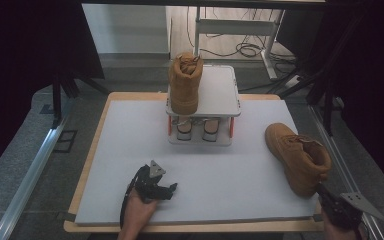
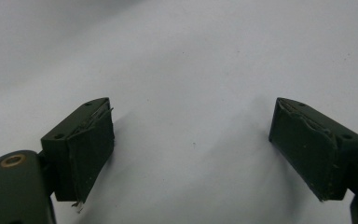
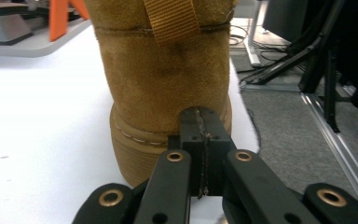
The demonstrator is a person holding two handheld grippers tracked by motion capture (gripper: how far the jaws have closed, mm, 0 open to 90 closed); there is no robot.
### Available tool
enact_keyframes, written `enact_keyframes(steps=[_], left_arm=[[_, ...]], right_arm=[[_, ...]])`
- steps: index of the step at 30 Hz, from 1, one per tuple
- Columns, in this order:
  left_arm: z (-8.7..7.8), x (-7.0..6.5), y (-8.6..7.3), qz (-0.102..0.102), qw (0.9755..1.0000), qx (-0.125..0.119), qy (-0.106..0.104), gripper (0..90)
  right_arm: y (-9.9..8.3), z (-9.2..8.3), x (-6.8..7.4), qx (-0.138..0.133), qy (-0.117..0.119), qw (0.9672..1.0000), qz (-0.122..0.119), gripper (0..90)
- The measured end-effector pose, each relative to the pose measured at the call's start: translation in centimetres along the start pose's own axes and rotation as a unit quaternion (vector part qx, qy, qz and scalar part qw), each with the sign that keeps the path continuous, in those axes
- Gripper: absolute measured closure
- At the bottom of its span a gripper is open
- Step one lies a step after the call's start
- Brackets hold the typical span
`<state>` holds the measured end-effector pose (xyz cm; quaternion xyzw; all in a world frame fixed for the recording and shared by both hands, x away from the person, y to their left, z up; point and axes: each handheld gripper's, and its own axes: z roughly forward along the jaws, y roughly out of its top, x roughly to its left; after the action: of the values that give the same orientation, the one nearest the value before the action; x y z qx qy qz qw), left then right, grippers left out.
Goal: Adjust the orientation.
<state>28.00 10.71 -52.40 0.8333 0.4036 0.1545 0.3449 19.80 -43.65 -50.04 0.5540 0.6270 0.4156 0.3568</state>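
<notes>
The right tongs [image 3: 204, 154], pressed together with nothing between them, nudge the tan suede boot's [image 3: 163, 84] heel; the left tongs [image 2: 191, 144] gape wide, resting idle on the white tabletop [image 2: 191, 56].

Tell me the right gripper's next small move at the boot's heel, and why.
Probably back off slightly and open: the right gripper is shut, empty, its tips at the heel of the boot on the table. It needs open jaws to grasp the heel or pull loop.

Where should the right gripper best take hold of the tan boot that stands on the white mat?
Probably the heel collar of the boot, from behind. It stands upright with its heel toward the right gripper; the pull loop and thin collar fit jaws better than the wide heel.
</notes>
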Motion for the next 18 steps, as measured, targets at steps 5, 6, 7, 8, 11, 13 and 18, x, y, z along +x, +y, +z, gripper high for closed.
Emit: enact_keyframes(steps=[5,6,7,8,11,13,18], left_arm=[[0.0,0.0,0.0,0.000,1.0000,0.000,0.000,13.8],[0.0,0.0,0.0,0.000,1.0000,0.000,0.000,13.8],[0.0,0.0,0.0,0.000,1.0000,0.000,0.000,13.8],[0.0,0.0,0.0,0.000,1.0000,0.000,0.000,13.8],[0.0,0.0,0.0,0.000,1.0000,0.000,0.000,13.8],[0.0,0.0,0.0,0.000,1.0000,0.000,0.000,13.8],[0.0,0.0,0.0,0.001,1.0000,0.001,0.001,13.8]], right_arm=[[0.1,0.1,1.0,0.000,0.021,0.9997,-0.011,89.9],[0.2,0.1,1.2,0.001,0.026,0.9996,-0.015,89.9],[0.2,0.2,1.4,0.003,0.029,0.9994,-0.018,89.9],[0.2,0.2,1.6,0.004,0.031,0.9993,-0.021,89.9],[0.1,0.3,1.7,0.009,0.033,0.9991,-0.024,89.8],[0.0,0.2,1.6,0.009,0.035,0.9992,-0.018,89.7],[0.1,0.0,1.6,0.005,0.028,0.9994,-0.017,80.2]])
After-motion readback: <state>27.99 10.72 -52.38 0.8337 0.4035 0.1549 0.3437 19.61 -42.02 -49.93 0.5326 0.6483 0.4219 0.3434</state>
